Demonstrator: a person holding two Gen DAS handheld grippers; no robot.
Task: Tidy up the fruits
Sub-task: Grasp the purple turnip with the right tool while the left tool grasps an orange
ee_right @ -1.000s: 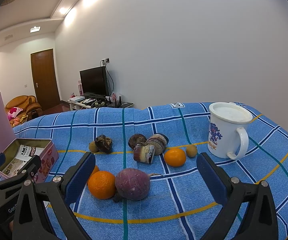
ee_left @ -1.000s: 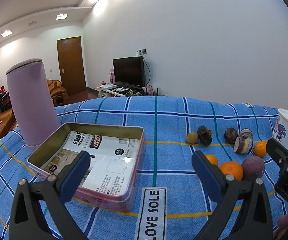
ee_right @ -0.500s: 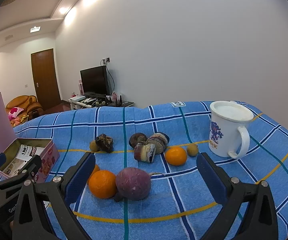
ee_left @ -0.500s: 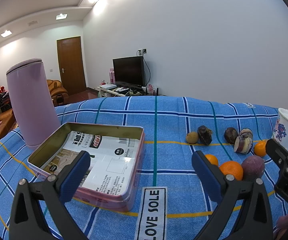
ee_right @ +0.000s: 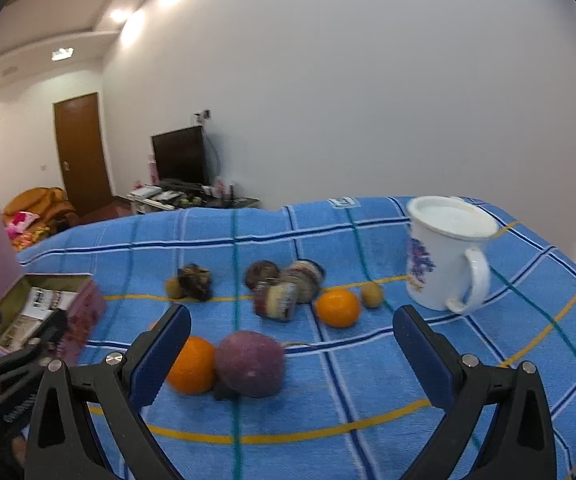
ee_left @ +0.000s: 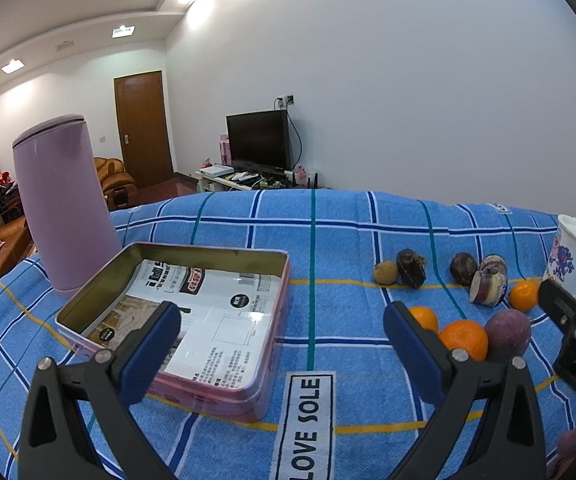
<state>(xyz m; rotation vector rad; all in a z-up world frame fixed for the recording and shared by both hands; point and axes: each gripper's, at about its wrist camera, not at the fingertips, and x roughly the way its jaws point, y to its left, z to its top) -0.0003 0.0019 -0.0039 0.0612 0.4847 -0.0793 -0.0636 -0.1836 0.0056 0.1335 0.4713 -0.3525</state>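
The right hand-held gripper (ee_right: 291, 342) hangs with jaws wide and nothing between them, low over the blue checked cloth on the table (ee_right: 388, 380). Just ahead, the purple round fruit (ee_right: 249, 363) lies touching an orange (ee_right: 190, 364). A grab at either could nudge its neighbour, and both look round enough to roll on the cloth; the right view is also blurred, so aim may be off. The left hand-held gripper (ee_left: 281, 350) is likewise wide and empty, poised above the near wall of the open tin box (ee_left: 224, 394), which holds only printed paper. No fruit is in it yet, so I judge sorting has barely begun. Further back sit a second orange (ee_right: 337, 307), a cut striped piece (ee_right: 276, 300), dark fruits (ee_right: 262, 274) and small brown ones (ee_right: 371, 295). The white mug (ee_right: 446, 256) stands close to these and could be knocked. Behind the box, the tall lilac canister (ee_left: 62, 204) stands clear of the fruits.
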